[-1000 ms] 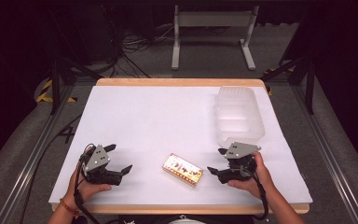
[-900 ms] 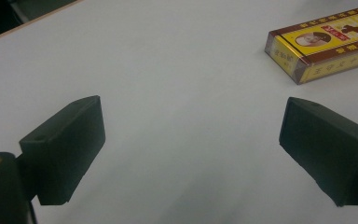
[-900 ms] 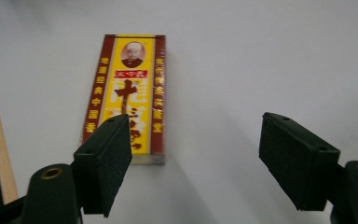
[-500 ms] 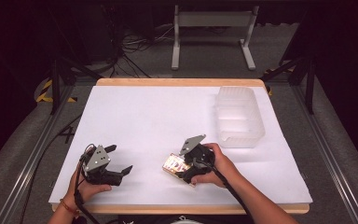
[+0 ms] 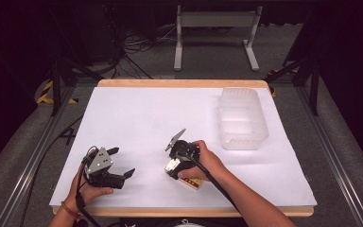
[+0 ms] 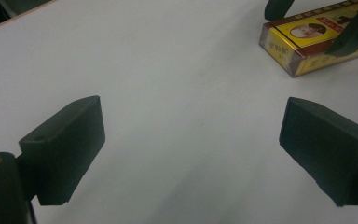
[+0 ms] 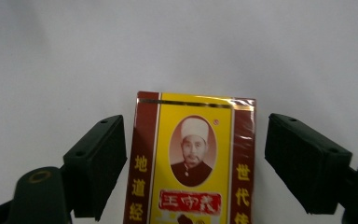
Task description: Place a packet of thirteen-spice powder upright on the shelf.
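Two black jaws of the right gripper point(image 7: 193, 163) have just been opening, not touching yet, either side of the flat yellow-and-red cardboard box point(image 7: 193, 158) lying on the white table point(image 5: 137, 118), likely to grab it, while the left gripper point(image 5: 123, 163) waits open nearby.

In the high view, most of the yellow box point(image 5: 194, 182) is covered by the right hand point(image 5: 208, 163) and the right gripper point(image 5: 176, 166), so that a corner and one edge alone are seen. In the right gripper view, the lower part of the box point(image 7: 193, 158) is cut off by the bottom edge, and the small print beneath the red label is not to be read. In the left gripper view, the box point(image 6: 307, 44) is cut by the top and right edges, and part of it is masked by dark jaw tips. Whether the pads touch the box sides cannot be told. The contents of the clear container point(image 5: 242, 118) cannot be made out.
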`<state>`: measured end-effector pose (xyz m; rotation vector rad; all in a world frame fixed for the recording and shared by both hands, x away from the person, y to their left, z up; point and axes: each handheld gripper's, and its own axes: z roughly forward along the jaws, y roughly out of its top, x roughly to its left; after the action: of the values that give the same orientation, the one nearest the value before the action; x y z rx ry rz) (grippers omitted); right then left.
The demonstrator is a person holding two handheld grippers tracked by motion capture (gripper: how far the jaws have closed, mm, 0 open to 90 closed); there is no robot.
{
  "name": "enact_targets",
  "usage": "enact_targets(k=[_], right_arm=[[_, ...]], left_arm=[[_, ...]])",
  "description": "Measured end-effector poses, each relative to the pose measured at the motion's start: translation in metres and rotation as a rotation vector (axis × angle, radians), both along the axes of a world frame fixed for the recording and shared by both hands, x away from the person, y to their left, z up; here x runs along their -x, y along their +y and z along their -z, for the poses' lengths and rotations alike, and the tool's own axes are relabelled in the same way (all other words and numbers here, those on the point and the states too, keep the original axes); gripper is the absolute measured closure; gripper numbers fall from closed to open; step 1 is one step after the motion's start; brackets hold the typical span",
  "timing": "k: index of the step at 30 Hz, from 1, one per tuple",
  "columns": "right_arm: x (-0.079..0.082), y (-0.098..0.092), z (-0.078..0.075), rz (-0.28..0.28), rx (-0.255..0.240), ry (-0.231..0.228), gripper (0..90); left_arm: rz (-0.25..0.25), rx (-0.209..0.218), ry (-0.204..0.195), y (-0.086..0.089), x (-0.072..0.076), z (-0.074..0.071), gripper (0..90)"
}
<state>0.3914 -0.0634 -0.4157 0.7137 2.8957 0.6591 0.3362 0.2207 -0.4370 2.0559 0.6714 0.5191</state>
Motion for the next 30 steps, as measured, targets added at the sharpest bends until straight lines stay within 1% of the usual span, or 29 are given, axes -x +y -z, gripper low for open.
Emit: enact_targets(k=[2,3,4,5,6,8,10,12,13,14,15,16,17,18,19,20,21,22,23,26,27,28,30], right_arm=[[-0.001,0.006,0.004,-0.005,0.021,0.003,21.3],[-0.002,0.010,0.006,-0.007,0.043,0.001,22.5],[-0.003,0.011,0.008,0.000,0.051,-0.006,25.0],[-0.003,0.012,0.009,0.013,0.048,-0.009,27.4],[-0.003,0.012,0.009,0.013,0.048,-0.009,27.4],[-0.003,0.012,0.008,0.036,0.038,-0.016,30.8],[-0.001,0.012,0.007,0.037,0.041,-0.027,31.5],[0.002,0.011,0.005,0.041,0.032,-0.045,31.7],[0.002,0.011,0.005,0.041,0.032,-0.045,31.7],[0.004,0.009,0.003,0.047,0.019,-0.053,31.8],[0.007,0.003,-0.002,0.063,-0.021,-0.085,32.0],[0.009,0.000,-0.004,0.074,-0.043,-0.097,32.0],[0.009,0.000,-0.004,0.074,-0.043,-0.097,32.0],[0.014,-0.008,-0.008,0.094,-0.082,-0.119,32.1],[0.014,-0.008,-0.008,0.094,-0.082,-0.119,32.1],[0.017,-0.013,-0.011,0.104,-0.101,-0.126,32.2],[0.021,-0.024,-0.016,0.126,-0.143,-0.135,32.2],[0.021,-0.024,-0.016,0.126,-0.143,-0.135,32.2],[0.023,-0.029,-0.019,0.131,-0.161,-0.142,32.3],[0.029,-0.044,-0.027,0.152,-0.222,-0.168,32.4],[0.031,-0.053,-0.032,0.166,-0.257,-0.186,32.5],[0.032,-0.057,-0.035,0.170,-0.275,-0.201,32.5],[0.033,-0.066,-0.040,0.191,-0.308,-0.220,32.5]], left_arm=[[0.000,0.004,0.006,0.000,-0.001,0.000,7.5],[0.000,0.003,0.007,0.000,-0.001,0.001,7.5],[0.002,-0.003,0.009,0.000,-0.001,0.001,7.5],[0.006,-0.006,0.010,0.000,0.000,0.001,7.5],[0.006,-0.006,0.010,0.000,0.000,0.001,7.4],[0.006,-0.006,0.009,0.000,0.000,0.001,7.4],[0.006,-0.003,0.007,0.000,0.000,0.000,7.4],[0.005,-0.007,0.010,0.000,0.000,0.001,7.4],[0.005,-0.007,0.010,0.000,0.000,0.001,7.4],[0.007,-0.009,0.010,0.000,0.000,0.001,7.4],[0.003,-0.011,0.014,0.000,-0.001,0.002,7.4],[0.003,-0.011,0.014,0.000,-0.001,0.002,7.4],[0.002,-0.012,0.014,0.000,-0.001,0.002,7.4],[0.005,-0.004,0.019,0.001,-0.001,0.001,7.3],[0.005,-0.004,0.019,0.001,-0.001,0.001,7.3],[0.005,-0.003,0.022,0.001,-0.002,0.001,7.3],[0.002,-0.003,0.024,0.000,-0.002,0.002,7.3],[0.002,-0.003,0.024,0.000,-0.002,0.002,7.3],[0.003,-0.005,0.028,0.000,-0.002,0.002,7.3],[-0.001,-0.006,0.030,-0.001,-0.003,0.002,7.3],[-0.003,0.009,0.029,-0.001,-0.003,0.000,7.3],[-0.003,0.017,0.027,-0.001,-0.003,0.000,7.3],[-0.003,0.014,0.026,0.000,-0.003,0.000,7.3]])
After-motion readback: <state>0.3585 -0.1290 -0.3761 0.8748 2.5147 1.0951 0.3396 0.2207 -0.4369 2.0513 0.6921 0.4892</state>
